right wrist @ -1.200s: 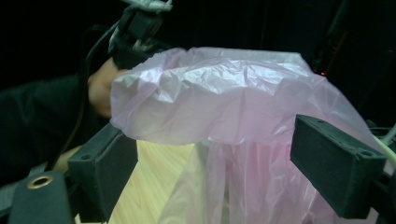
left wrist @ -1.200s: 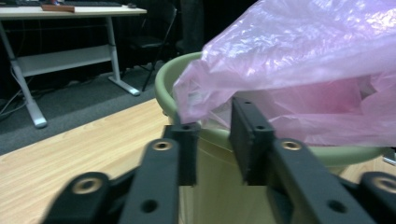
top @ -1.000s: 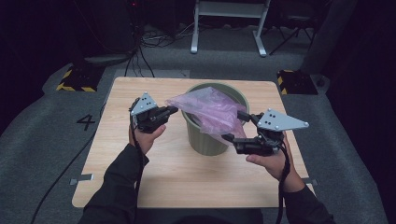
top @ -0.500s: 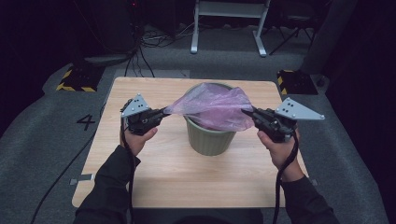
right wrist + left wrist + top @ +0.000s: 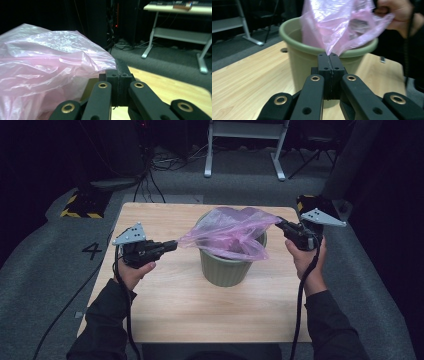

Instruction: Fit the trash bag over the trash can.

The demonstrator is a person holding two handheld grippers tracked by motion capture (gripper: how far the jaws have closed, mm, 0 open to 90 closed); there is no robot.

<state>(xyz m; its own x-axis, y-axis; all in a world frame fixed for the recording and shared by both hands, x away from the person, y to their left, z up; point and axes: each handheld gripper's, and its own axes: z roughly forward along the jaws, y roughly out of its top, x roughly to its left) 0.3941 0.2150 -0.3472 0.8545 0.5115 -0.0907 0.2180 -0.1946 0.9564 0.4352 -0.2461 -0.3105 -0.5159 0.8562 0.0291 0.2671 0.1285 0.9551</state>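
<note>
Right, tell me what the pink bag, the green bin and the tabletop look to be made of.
Pink bag: thin, see-through plastic film, crinkled and glossy. Green bin: probably moulded plastic, with a smooth matt wall and a rolled rim. Tabletop: pale wood or wood-look laminate, going by the grain lines; which one is unclear.

Pink plastic bag (image 5: 230, 234): thin, translucent, crumpled, stretched sideways across the bin's mouth. Green bin (image 5: 225, 267): round, upright, mid-table.

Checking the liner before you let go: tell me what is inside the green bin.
Part of the pink plastic bag hangs inside the green bin, its edges pulled out sideways. The film covers the bin's bottom, so anything below stays hidden.
</note>
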